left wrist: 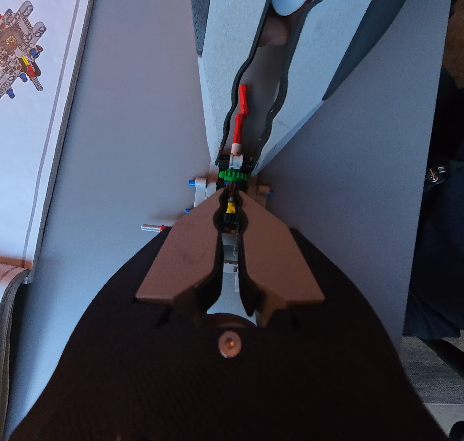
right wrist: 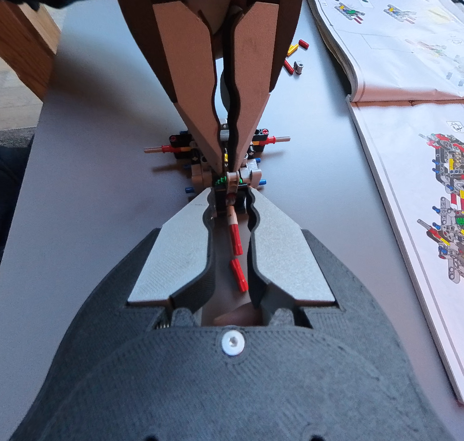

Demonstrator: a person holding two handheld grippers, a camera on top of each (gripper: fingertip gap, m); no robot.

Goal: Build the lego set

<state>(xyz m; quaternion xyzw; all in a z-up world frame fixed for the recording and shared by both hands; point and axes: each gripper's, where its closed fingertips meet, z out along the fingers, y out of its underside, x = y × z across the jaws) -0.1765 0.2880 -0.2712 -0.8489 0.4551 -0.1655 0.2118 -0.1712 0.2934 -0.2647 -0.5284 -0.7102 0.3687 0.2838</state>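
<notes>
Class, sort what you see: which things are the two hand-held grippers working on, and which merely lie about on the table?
In hand: brick model, gripped from opposite sides by left hand-held gripper and right hand-held gripper; its red axle.
Lying about: red and yellow pins; grey bush; open instruction booklet.
</notes>
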